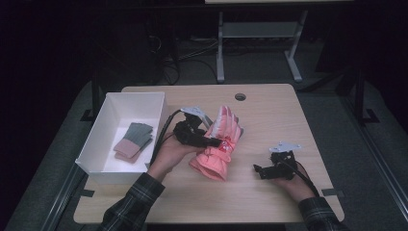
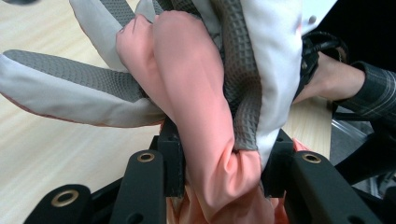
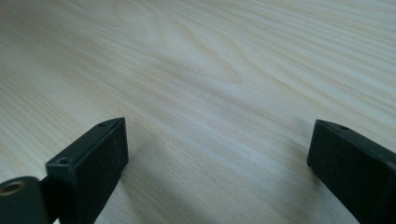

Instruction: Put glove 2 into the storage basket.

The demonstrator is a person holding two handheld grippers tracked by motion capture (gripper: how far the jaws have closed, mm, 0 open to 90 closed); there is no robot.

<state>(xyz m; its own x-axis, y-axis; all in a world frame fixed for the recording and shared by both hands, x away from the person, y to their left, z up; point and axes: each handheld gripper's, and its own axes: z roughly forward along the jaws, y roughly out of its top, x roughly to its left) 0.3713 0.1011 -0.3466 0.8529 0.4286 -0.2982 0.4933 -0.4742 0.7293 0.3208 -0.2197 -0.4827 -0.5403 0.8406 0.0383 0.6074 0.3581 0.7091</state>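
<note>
Our left tongs [image 1: 214, 142] are clamped on the pink glove [image 1: 219, 144], holding it at mid-bench [image 1: 269, 110]; our right tongs [image 1: 258, 169] rest agape, apart. Next, we judge, it swings left into the white box [image 1: 107, 169], beside the grey-pink gloves [image 1: 134, 140].

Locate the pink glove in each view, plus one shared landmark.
High view: pink glove at table centre, clamped by the left gripper.
Left gripper view: glove fills the centre, pinched between the jaws.
Right gripper view: not in it.
Shared landmark: the wooden table.
</note>
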